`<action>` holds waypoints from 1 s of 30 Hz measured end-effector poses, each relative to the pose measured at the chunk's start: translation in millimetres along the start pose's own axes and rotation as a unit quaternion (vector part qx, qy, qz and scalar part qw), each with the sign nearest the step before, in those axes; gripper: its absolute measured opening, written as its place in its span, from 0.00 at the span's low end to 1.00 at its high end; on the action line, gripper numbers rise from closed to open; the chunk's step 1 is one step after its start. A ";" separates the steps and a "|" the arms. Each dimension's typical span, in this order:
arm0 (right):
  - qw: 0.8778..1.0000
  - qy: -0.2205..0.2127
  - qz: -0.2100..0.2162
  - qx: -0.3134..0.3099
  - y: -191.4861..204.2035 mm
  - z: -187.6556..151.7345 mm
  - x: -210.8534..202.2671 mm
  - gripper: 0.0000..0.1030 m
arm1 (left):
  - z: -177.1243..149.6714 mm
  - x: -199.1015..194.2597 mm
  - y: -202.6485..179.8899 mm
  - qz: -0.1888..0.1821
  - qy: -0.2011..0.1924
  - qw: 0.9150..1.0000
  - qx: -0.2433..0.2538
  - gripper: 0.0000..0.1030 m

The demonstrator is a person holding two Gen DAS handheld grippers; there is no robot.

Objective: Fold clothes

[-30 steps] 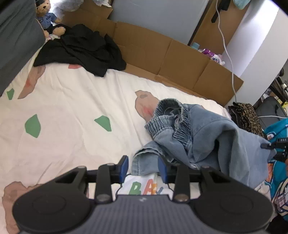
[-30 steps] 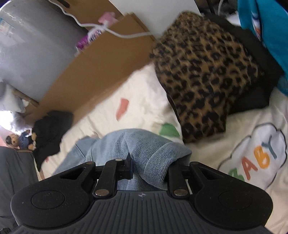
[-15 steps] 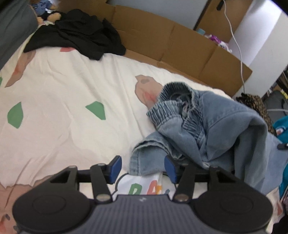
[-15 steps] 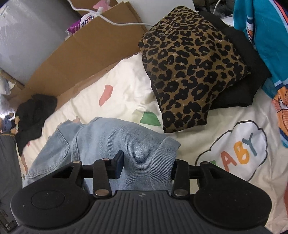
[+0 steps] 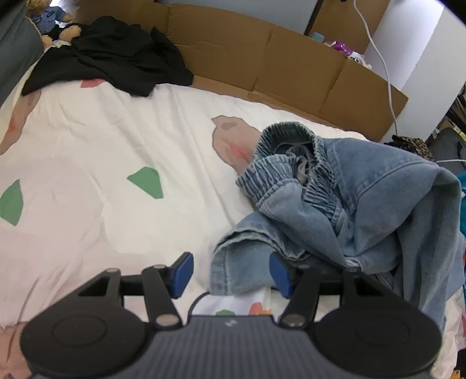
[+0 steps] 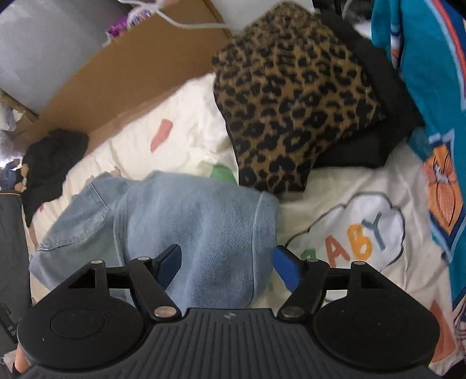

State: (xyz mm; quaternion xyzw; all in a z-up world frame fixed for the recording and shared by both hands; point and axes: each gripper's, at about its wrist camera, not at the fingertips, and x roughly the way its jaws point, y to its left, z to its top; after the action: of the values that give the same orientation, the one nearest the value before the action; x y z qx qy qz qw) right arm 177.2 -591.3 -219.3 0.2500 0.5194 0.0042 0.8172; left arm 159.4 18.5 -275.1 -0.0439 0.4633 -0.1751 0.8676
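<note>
Light blue jeans (image 5: 364, 204) lie crumpled on the white printed bedsheet (image 5: 116, 145), elastic waistband up and a leg hem toward me. My left gripper (image 5: 231, 274) hovers low over that hem. Its jaws are opening, the hem lies loose between the blue pads, and the left pad is clear of the cloth. In the right wrist view the jeans (image 6: 189, 221) spread flat below my right gripper (image 6: 228, 265). Its jaws are opening wide too. Denim lies between them, unpinched, and the right pad sits just off the folded edge.
A black garment (image 5: 110, 55) and a teddy bear (image 5: 49, 17) lie at the far left by a cardboard wall (image 5: 291, 67). A leopard-print garment (image 6: 291, 96) on dark cloth (image 6: 387, 116) and a teal jersey (image 6: 431, 102) crowd the right side. A "BABY" cloud print (image 6: 355, 233) marks the sheet.
Both pairs of jaws have widened. The right gripper, earlier pinching a raised denim fold, has let it go and the cloth has dropped flat. The left gripper has sunk closer to the hem.
</note>
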 end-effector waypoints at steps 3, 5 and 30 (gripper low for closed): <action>0.999 -0.035 0.014 -0.038 11.4 -0.3 -14.5 0.73 | -1.4 4.9 -1.2 0.000 0.001 1.000 0.003 0.61; 0.997 -0.052 0.027 -0.055 20.5 -1.5 -18.8 0.73 | -3.3 7.8 -0.9 0.001 0.003 1.000 0.004 0.61; 0.943 0.042 0.103 -0.313 168.1 -68.3 51.0 0.80 | -4.2 49.4 9.8 -0.014 0.005 1.000 0.003 0.64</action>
State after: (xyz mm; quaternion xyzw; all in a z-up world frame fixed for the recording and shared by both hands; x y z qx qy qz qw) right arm 185.1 -403.0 -216.0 0.0332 0.4973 0.2609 0.8267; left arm 183.6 11.0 -318.8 -0.0474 0.4667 -0.1889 0.8627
